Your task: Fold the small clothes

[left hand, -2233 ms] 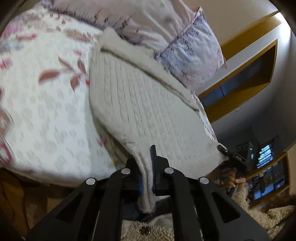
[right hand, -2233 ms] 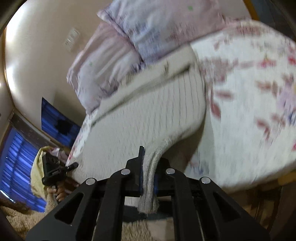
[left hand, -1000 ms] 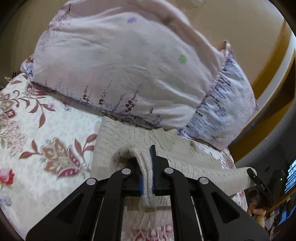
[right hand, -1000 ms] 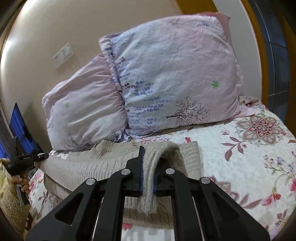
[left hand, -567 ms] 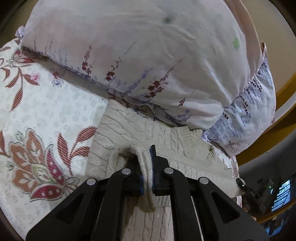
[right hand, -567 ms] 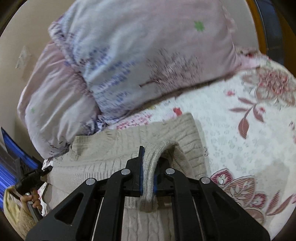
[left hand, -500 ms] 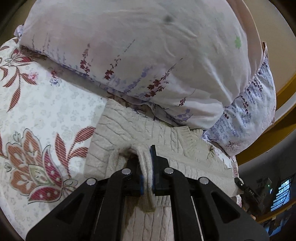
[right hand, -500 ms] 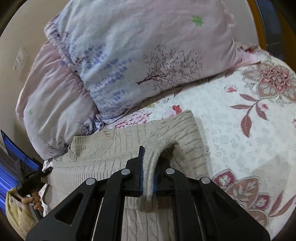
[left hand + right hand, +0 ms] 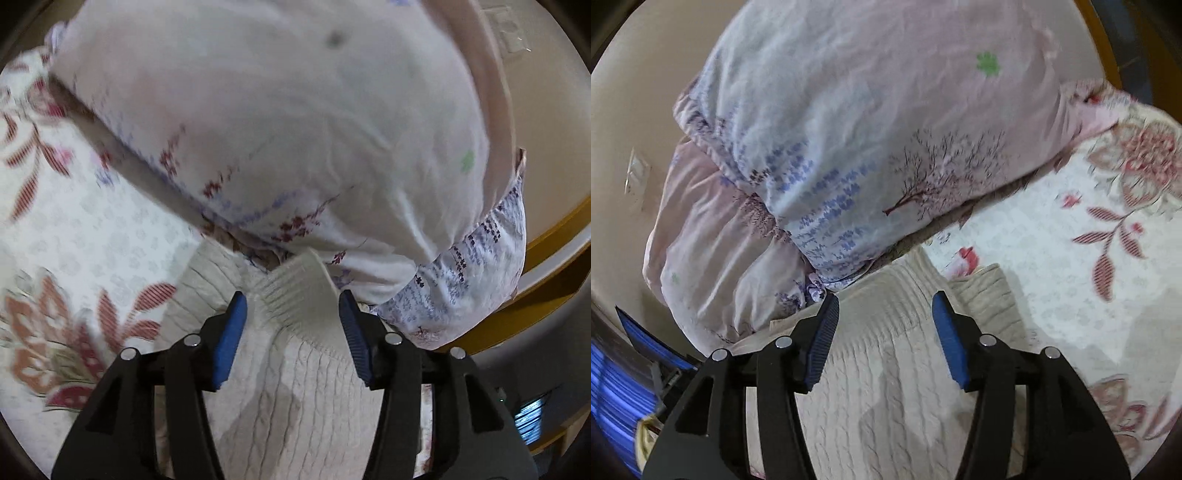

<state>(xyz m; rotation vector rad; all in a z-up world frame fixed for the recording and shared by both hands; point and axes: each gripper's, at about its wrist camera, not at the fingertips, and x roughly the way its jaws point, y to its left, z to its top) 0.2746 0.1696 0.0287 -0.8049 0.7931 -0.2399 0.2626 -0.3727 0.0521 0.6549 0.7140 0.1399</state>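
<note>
A cream cable-knit sweater (image 9: 306,391) lies folded on the floral bedspread, its ribbed hem edge (image 9: 299,291) lying up near the pillows. My left gripper (image 9: 291,310) is open just above that ribbed edge, holding nothing. In the right wrist view the same sweater (image 9: 886,391) lies flat below my right gripper (image 9: 884,310), which is open and empty over its folded top edge. The sweater's far corner (image 9: 990,295) rests on the bedspread.
Two large pink floral pillows (image 9: 295,129) (image 9: 871,147) stand right behind the sweater. The white bedspread with red flowers (image 9: 74,258) (image 9: 1089,277) spreads to the sides. A wooden frame (image 9: 546,236) and a beige wall lie beyond.
Both grippers were shut on the sweater's hem, carried it up over the sweater toward the pillows, and have now opened and let it go.
</note>
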